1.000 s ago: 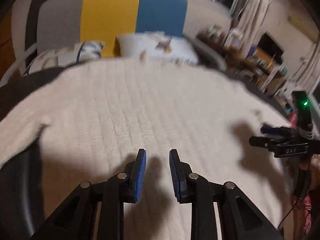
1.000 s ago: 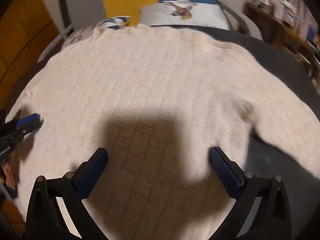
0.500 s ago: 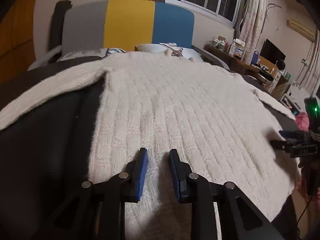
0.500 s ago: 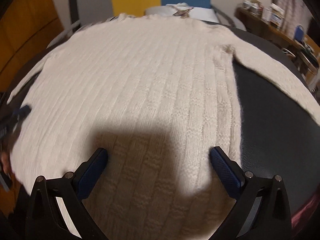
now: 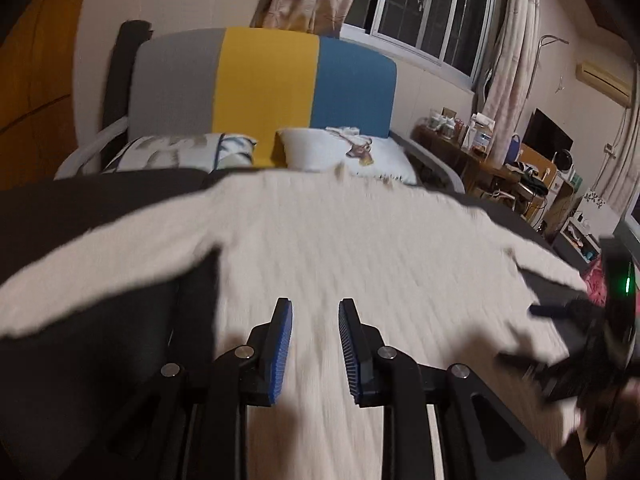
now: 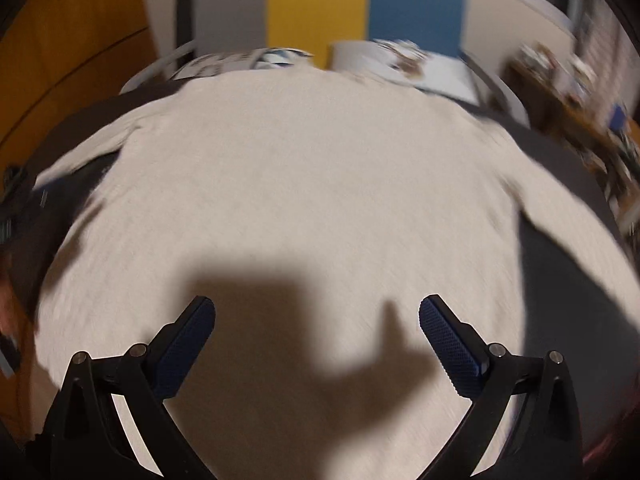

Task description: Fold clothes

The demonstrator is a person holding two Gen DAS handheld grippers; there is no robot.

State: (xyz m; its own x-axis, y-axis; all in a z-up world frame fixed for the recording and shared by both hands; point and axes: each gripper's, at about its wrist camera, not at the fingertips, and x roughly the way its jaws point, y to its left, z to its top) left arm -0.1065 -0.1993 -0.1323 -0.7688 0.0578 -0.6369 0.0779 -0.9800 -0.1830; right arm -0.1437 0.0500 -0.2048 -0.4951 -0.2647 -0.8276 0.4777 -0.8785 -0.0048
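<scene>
**Cream sweater spread flat, both grippers empty above it**

The left gripper (image 5: pixel 315 340) has its jaws parted by a narrow gap with nothing between them; they hang over the lower body of the cream knit sweater (image 5: pixel 360 248); the right gripper (image 6: pixel 317 344) has its jaws spread wide, also empty, its shadow falling on the knit below. The sweater lies face-flat on a dark bed (image 5: pixel 80 208); one sleeve (image 5: pixel 100 264) stretches out to the left, the other (image 6: pixel 576 236) to the right; its neck end points toward two pillows (image 5: pixel 348 152) and a headboard (image 5: pixel 264 80) banded grey, yellow and blue. Both views are blurred.
</scene>
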